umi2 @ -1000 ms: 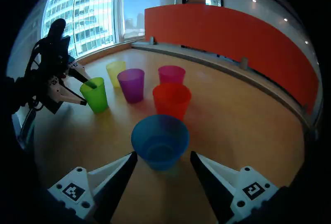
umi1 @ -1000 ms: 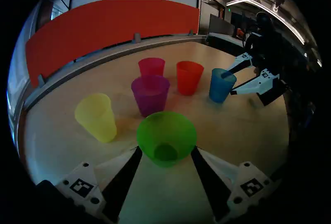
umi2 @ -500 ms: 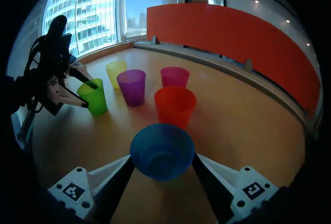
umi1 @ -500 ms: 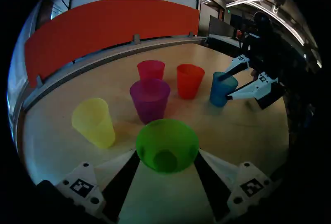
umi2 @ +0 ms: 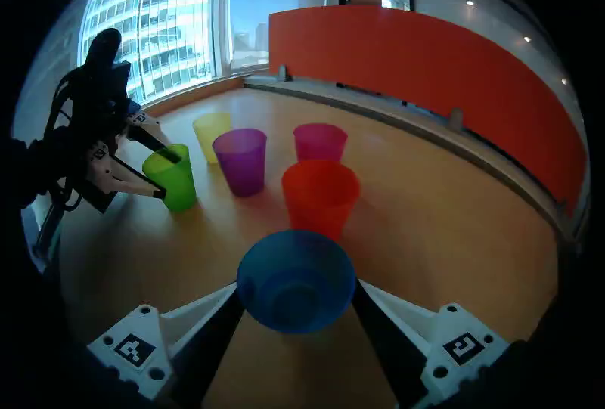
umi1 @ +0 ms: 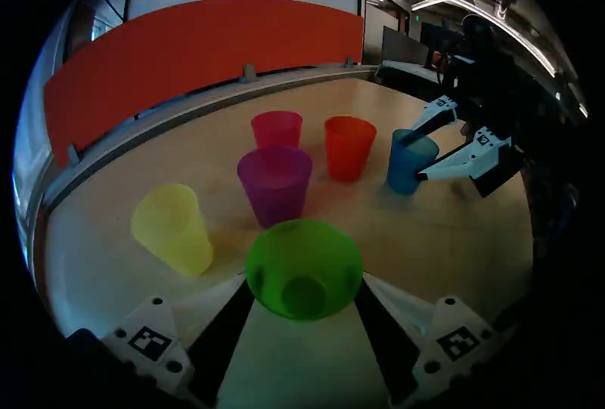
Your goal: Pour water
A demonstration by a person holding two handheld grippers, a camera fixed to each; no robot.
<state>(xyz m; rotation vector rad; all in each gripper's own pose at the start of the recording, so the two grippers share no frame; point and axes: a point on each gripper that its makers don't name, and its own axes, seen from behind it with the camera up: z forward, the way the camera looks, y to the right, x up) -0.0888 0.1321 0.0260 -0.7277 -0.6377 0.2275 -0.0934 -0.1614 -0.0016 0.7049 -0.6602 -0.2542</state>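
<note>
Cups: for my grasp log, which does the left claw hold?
The green cup, pinched by the left claw; the right claw holds the blue cup, the others stand free.

Wooden table (umi1: 446, 235) under coloured cups (umi1: 274, 182)

Our left gripper (umi1: 302, 282) and right gripper (umi2: 296, 286) have white fingers (umi1: 203, 312), black inner faces, and square black-and-white markers (umi1: 147, 342) behind the jaws.
</note>
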